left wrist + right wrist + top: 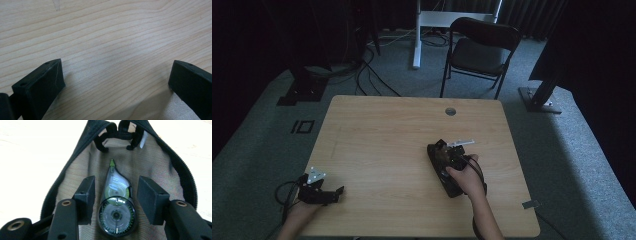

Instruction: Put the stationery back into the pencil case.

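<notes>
Correction tape (116, 206) inside open pouch (160, 157), between right gripper (116, 200) jaws, untouched

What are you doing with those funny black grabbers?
A person holds tongs in each hand at a light wooden table. The right tongs reach into an open black zippered pouch with a tan mesh lining, where a clear correction-tape dispenser with green gears lies between the jaws. The jaws stand a little apart from it, not pressing. The left tongs rest open near the table's front left corner, with only bare wood between them.
</notes>
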`<state>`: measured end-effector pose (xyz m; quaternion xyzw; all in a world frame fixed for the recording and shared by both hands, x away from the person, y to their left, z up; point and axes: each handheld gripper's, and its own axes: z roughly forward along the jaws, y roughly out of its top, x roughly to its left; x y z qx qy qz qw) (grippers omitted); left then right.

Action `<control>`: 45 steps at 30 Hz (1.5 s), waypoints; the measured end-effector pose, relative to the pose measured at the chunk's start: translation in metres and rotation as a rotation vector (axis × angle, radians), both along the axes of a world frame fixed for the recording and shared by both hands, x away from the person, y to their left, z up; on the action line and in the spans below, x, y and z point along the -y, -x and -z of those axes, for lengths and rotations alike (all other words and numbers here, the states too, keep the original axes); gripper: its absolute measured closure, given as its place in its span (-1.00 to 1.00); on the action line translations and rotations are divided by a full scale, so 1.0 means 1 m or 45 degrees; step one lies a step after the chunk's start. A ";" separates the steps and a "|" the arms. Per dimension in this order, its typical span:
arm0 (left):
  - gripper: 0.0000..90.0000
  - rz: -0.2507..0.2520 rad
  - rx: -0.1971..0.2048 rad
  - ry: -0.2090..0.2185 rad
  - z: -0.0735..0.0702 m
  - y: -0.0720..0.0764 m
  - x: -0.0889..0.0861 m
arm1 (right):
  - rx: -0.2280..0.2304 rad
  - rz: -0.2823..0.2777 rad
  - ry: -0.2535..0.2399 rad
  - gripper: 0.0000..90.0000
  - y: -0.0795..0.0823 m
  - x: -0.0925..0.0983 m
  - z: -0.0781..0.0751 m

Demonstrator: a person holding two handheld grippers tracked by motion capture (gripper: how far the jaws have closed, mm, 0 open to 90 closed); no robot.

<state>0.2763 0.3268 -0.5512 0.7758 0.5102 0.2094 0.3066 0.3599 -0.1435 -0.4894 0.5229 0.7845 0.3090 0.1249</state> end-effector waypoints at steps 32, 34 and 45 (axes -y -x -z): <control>-1.00 0.000 0.000 0.000 0.000 0.000 0.000 | 0.224 0.029 -0.133 -0.29 0.015 0.049 -0.035; -1.00 0.000 0.000 0.000 0.000 0.000 0.000 | 0.234 0.039 -0.131 -0.31 0.016 0.053 -0.036; -1.00 0.000 0.000 0.000 0.000 0.000 0.000 | 0.261 0.102 -0.127 -0.36 0.021 0.083 -0.030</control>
